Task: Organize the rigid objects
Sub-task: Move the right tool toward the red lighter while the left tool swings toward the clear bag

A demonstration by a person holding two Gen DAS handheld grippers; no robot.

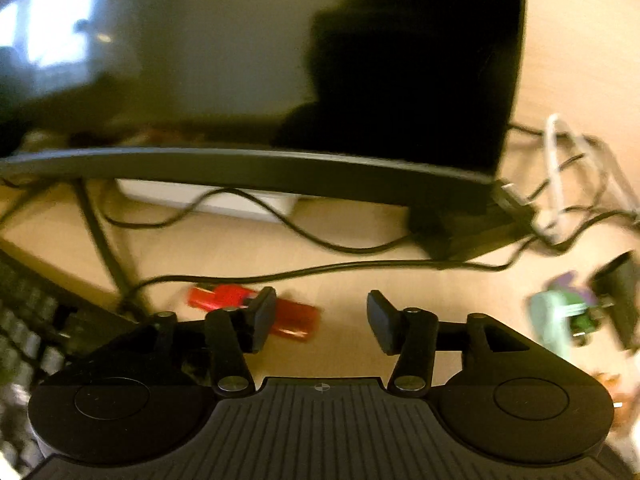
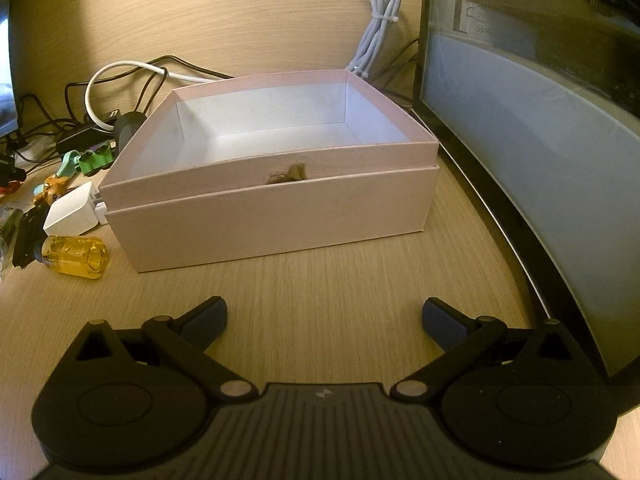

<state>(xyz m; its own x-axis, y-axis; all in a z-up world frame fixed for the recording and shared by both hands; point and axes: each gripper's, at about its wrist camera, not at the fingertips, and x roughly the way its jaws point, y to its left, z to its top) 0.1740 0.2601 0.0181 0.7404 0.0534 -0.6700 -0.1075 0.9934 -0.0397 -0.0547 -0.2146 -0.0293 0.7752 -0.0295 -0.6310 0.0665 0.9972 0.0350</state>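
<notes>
Two grippers are seen, each from its own wrist camera, and both are spread with nothing between their fingers. The left gripper [image 1: 322, 320] is held low over the wooden bench [image 1: 360, 232], pointed toward the underside of a dark curved monitor [image 1: 280, 60]. A red object [image 1: 296, 320], blurred and partly hidden behind the gripper's left finger, lies on the bench just ahead of it; what it is cannot be told. Black cables [image 1: 280, 220] are strung across the bench beyond it, and a keyboard [image 1: 24, 332] is seen at the left edge. A green and purple toy [image 1: 560, 316], also blurred, lies off to the right.

The right gripper [image 2: 324, 320] is held above bare bench in front of an open pink box [image 2: 280, 216], which is set into its own lid or base. The white inside of the box is visible and nothing can be made out in it; a small brown mark is seen on its front wall. To the left of the box lie a yellow translucent bottle [image 2: 78, 256] on its side, a white cube-shaped charger [image 2: 72, 210] and a green toy [image 2: 94, 160], all near the box. Further small items at the left edge are too small to tell. A coiled white cable [image 2: 380, 20] lies behind the box, and a glass-sided computer case [image 2: 540, 140] stands to its right.
</notes>
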